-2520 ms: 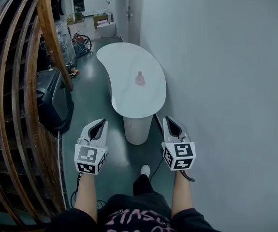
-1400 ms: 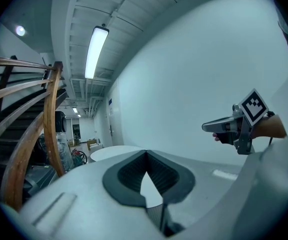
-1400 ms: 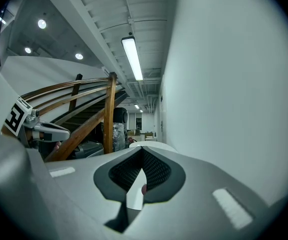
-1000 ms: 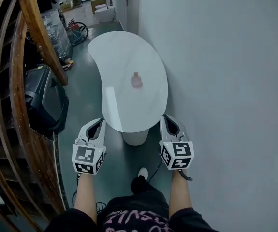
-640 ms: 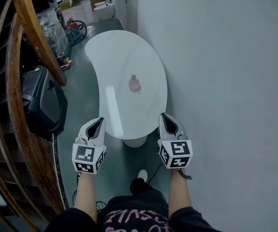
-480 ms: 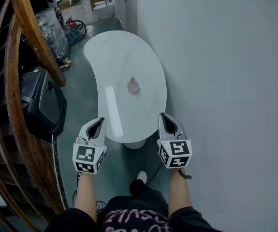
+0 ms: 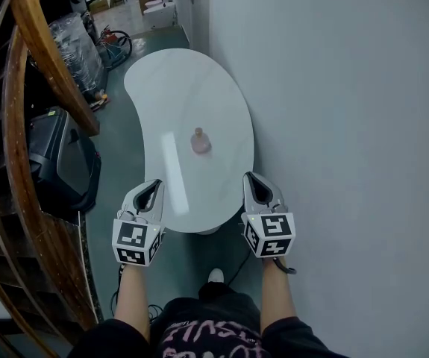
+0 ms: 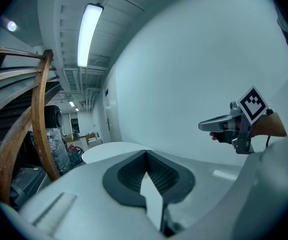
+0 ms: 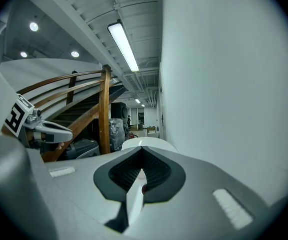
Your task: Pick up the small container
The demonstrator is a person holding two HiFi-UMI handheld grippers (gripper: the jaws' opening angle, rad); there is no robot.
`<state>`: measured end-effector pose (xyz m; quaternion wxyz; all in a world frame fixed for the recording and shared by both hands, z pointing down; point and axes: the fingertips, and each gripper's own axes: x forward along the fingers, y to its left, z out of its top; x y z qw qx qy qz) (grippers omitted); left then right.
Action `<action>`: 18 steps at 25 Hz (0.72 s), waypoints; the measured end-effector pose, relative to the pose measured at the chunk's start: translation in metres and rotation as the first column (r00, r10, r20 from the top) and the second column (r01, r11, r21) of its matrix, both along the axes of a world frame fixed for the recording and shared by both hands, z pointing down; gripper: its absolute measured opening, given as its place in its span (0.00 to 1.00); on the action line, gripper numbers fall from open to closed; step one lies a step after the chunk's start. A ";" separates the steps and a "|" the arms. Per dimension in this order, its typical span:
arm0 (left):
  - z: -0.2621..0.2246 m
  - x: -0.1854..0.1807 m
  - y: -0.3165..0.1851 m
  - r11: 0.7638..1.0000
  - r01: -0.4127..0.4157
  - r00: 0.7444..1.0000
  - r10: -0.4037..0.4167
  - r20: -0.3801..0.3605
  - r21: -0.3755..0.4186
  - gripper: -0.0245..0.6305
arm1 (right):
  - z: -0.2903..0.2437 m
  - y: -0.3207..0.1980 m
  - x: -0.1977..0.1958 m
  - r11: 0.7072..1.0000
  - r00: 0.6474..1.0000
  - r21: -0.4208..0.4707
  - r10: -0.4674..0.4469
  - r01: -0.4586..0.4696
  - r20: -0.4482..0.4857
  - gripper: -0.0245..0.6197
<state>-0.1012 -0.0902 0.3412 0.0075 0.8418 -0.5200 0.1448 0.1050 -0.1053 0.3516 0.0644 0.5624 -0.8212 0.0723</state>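
The small container [image 7: 198,142] is a pink, bottle-shaped thing standing upright near the middle of the white kidney-shaped table [image 7: 166,101]. Both grippers are held out level over the table's near end, well short of the container. My left gripper [image 7: 148,192] is shut and holds nothing, with its tips by the table's near left rim. On the other side my right gripper [image 7: 257,187] is also shut and empty, over the near right rim. In the left gripper view the jaws [image 8: 146,151] meet at their tips. A dark red speck [image 9: 144,188] shows behind the right gripper's tips [image 9: 141,149].
A plain grey wall [image 7: 348,125] runs along the table's right side. A curved wooden stair rail [image 7: 31,66] and a black bin [image 7: 54,155] stand on the left. Boxes and wrapped goods [image 7: 87,39] fill the far end of the corridor. The floor [image 7: 121,148] is dark green.
The person has walked toward the table, so the table and container sit nearer and lower in the head view. Both grippers keep the same pose and stay shut.
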 end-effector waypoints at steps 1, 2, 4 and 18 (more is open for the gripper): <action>-0.001 0.001 -0.003 1.000 0.002 1.000 -0.002 0.001 0.000 0.04 | -0.001 -0.004 0.000 1.000 1.000 0.000 -0.004 0.004 -0.001 0.05; -0.002 0.002 -0.006 1.000 0.005 1.000 -0.005 0.001 0.001 0.04 | -0.001 -0.007 0.001 1.000 1.000 0.001 -0.007 0.007 0.000 0.05; -0.004 0.006 -0.012 1.000 0.006 1.000 -0.006 0.007 0.004 0.04 | -0.002 -0.014 0.004 1.000 1.000 0.001 -0.012 0.012 0.007 0.05; -0.018 0.005 -0.024 0.998 0.040 0.998 -0.041 0.040 0.041 0.04 | -0.011 -0.037 -0.001 0.998 0.998 0.035 -0.061 0.060 0.029 0.05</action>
